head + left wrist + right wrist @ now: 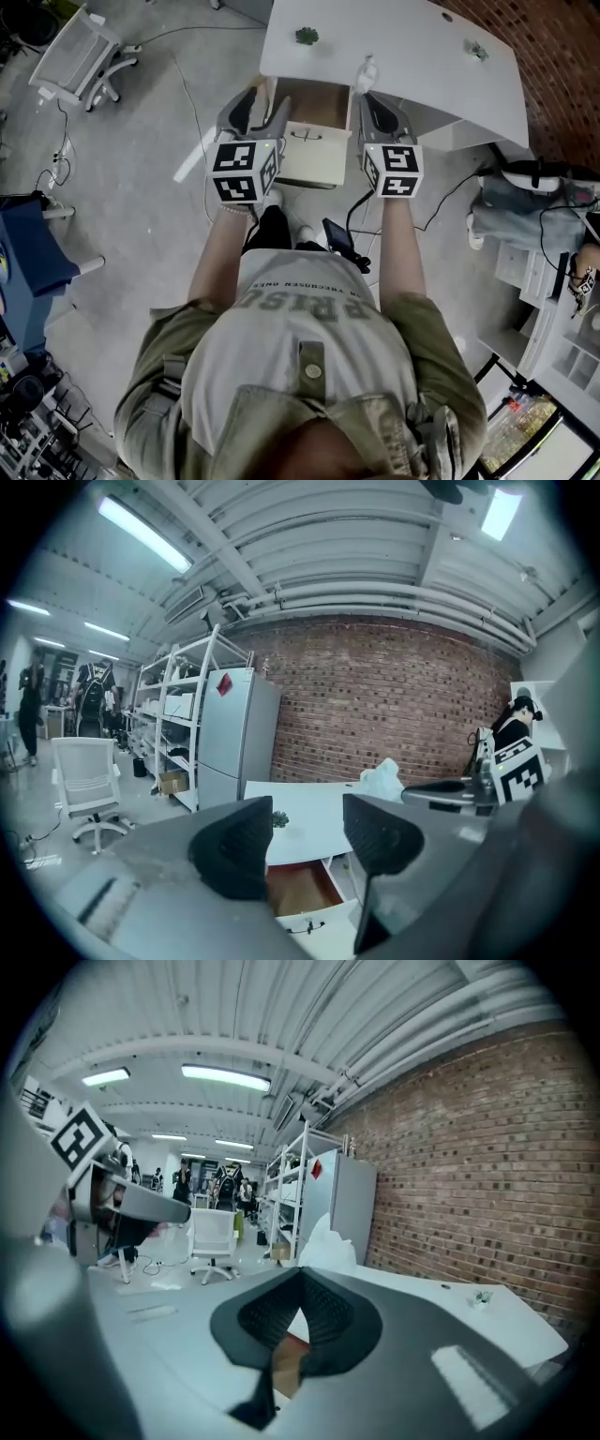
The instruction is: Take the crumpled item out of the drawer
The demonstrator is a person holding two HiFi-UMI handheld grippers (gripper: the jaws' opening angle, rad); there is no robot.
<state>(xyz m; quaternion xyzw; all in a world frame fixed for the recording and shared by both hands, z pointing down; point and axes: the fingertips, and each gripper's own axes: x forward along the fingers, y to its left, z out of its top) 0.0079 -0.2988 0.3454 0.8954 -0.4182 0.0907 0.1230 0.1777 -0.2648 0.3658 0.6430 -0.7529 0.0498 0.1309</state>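
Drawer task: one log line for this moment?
right tongs: shut on crumpled white item | item: clear of drawer | drawer: open | left tongs: open, empty

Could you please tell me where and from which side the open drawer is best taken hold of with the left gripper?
Probably by the small dark handle on its white front, coming from the person's side. The drawer stands pulled out from under the desk, so that front faces the left gripper, whose jaws stand apart and empty.
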